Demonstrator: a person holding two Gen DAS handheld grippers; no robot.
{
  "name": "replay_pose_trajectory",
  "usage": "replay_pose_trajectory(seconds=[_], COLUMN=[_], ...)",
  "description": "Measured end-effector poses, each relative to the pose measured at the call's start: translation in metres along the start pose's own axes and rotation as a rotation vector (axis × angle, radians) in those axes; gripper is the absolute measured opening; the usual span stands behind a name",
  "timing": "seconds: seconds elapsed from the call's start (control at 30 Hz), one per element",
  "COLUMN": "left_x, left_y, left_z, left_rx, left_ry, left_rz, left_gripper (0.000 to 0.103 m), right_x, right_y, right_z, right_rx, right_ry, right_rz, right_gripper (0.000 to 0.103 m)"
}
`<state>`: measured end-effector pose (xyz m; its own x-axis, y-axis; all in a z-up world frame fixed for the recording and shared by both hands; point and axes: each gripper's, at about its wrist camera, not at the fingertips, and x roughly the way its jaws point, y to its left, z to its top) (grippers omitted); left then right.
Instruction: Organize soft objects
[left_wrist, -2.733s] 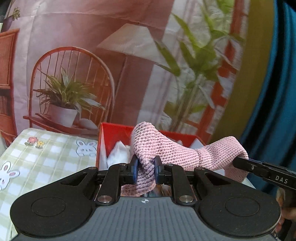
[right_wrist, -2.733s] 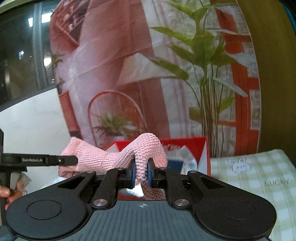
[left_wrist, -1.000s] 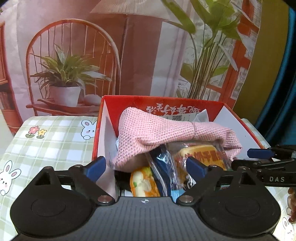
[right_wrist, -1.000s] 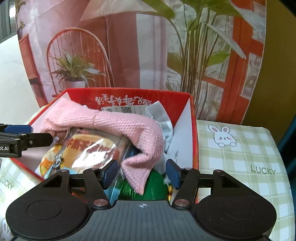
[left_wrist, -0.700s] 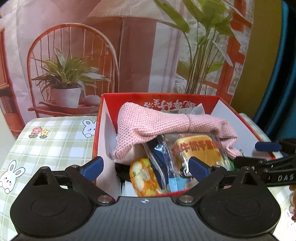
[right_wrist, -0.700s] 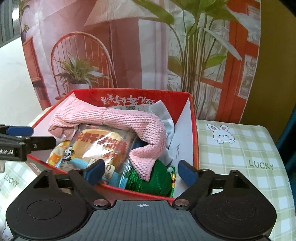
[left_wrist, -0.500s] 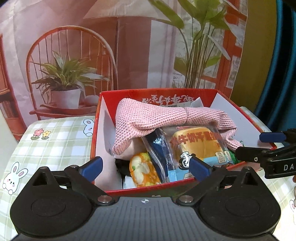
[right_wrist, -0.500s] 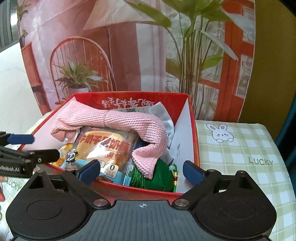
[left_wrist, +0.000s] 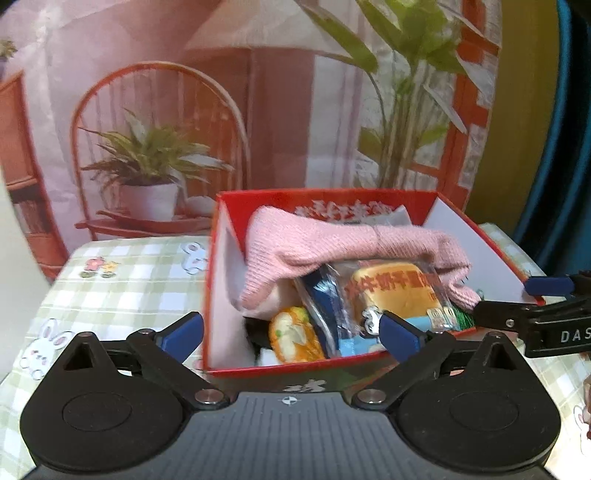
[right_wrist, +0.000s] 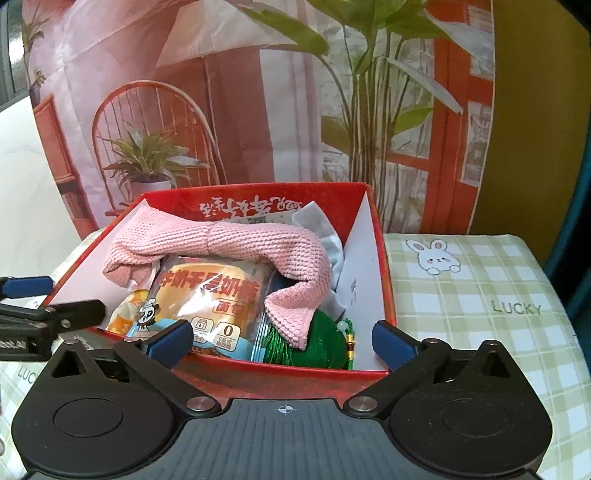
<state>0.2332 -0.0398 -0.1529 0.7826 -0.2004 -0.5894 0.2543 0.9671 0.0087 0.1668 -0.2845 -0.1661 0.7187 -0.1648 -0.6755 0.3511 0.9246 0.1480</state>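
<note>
A pink knitted cloth (left_wrist: 332, 247) (right_wrist: 236, 240) lies draped across the things inside an open red box (left_wrist: 280, 369) (right_wrist: 382, 266). Under it lie a bread packet (left_wrist: 391, 291) (right_wrist: 207, 295), a small orange packet (left_wrist: 295, 336) and a green tasselled item (right_wrist: 317, 343). My left gripper (left_wrist: 291, 332) is open and empty, just in front of the box. My right gripper (right_wrist: 282, 341) is open and empty at the box's near wall. Each gripper shows at the edge of the other's view.
The box stands on a green checked tablecloth (left_wrist: 122, 280) (right_wrist: 480, 295) with rabbit prints. A printed backdrop (right_wrist: 258, 92) with a chair and plants hangs right behind the box. A white cloth (right_wrist: 325, 236) lies at the back of the box.
Both grippers let go of the pink cloth, which now lies in the box. Both have opened wide and drawn back towards me from the box.
</note>
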Motion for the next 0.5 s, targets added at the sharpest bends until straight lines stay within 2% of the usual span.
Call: replay_pose_trajectory(seconds=[0.13,0.2,0.27,0.33,0.4,0.5], left_x=[-0.028,-0.045,-0.062,-0.080,-0.100,-0.131], left_y=[0.004,0.008,0.011,0.014,0.014,0.012], left_z=[0.013,0.020,0.028,0.034,0.037,0.042], left_rx=[0.008,-0.013,-0.045,-0.065,-0.079,-0.091], left_ry=[-0.036,-0.061,-0.064,-0.075,-0.119,-0.190], left_rz=[0.075,0.088,0.077,0.047,0.022,0.003], left_gripper=[0.103,0.103,0.103,0.103,0.103,0.103], right_x=[-0.025,-0.042,-0.060,-0.078,-0.097,-0.123], right_y=[0.001,-0.001,0.001,-0.001,-0.004,-0.003], right_z=[0.011,0.019,0.029,0.038,0.046,0.056], right_rx=[0.039,0.073,0.087,0.095,0.108,0.107], right_ry=[-0.055,-0.092,-0.120,-0.143,-0.167,-0.181], right_rz=[0.028,0.032,0.009,0.026,0.060,0.032], right_gripper=[0.103,0.103,0.103,0.103,0.103,0.103])
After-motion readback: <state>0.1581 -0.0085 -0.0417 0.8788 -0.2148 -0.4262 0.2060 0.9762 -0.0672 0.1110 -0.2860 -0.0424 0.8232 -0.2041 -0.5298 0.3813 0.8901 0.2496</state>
